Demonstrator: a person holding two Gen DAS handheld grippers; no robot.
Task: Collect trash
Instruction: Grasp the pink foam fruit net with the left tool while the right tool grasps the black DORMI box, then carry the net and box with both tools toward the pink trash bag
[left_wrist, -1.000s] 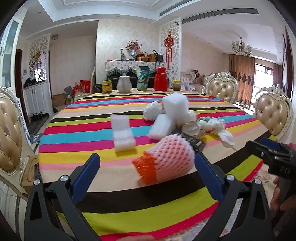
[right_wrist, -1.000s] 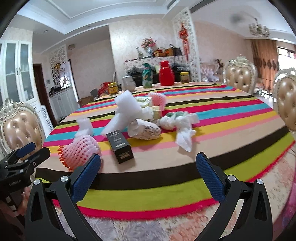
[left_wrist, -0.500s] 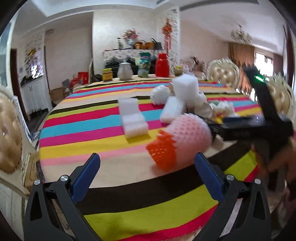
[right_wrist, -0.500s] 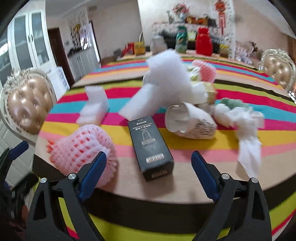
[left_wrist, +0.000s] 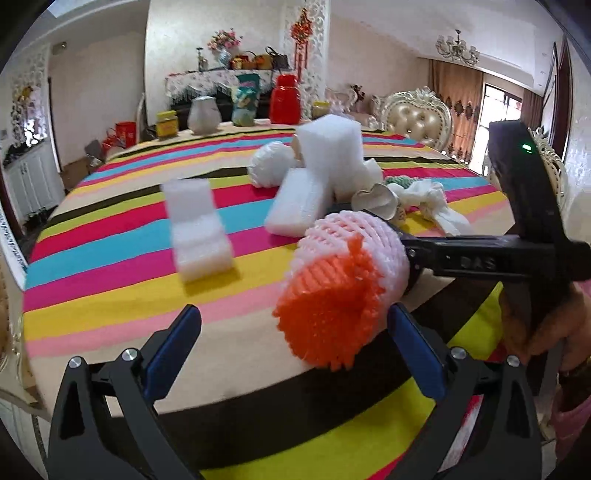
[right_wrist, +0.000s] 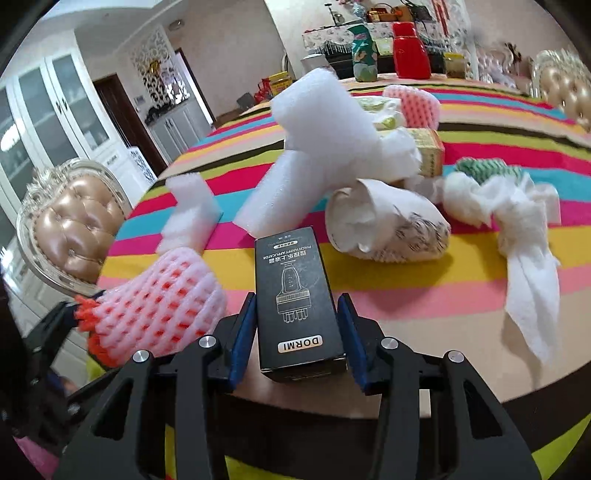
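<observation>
A black "DORMI" box (right_wrist: 297, 299) lies on the striped tablecloth (right_wrist: 424, 325) between the blue pads of my right gripper (right_wrist: 297, 334), which has closed in on its sides. A pink and orange foam fruit net (left_wrist: 343, 291) (right_wrist: 155, 302) lies just left of the box. My left gripper (left_wrist: 295, 350) is open, its right pad (left_wrist: 415, 354) close beside the net's orange end. The right gripper's arm (left_wrist: 480, 258) shows behind the net in the left wrist view.
White foam blocks (right_wrist: 325, 147) (left_wrist: 197, 229), a crumpled paper cup (right_wrist: 388, 225), a white and green rag (right_wrist: 517, 221), a yellow box (right_wrist: 428, 151) and a second pink net (right_wrist: 417, 105) lie further back. Jars and vases (left_wrist: 284, 99) stand at the far edge. Padded chairs (right_wrist: 74, 225) surround the table.
My right gripper moved forward over the black box and narrowed onto it. My left gripper moved closer to the pink and orange net.
</observation>
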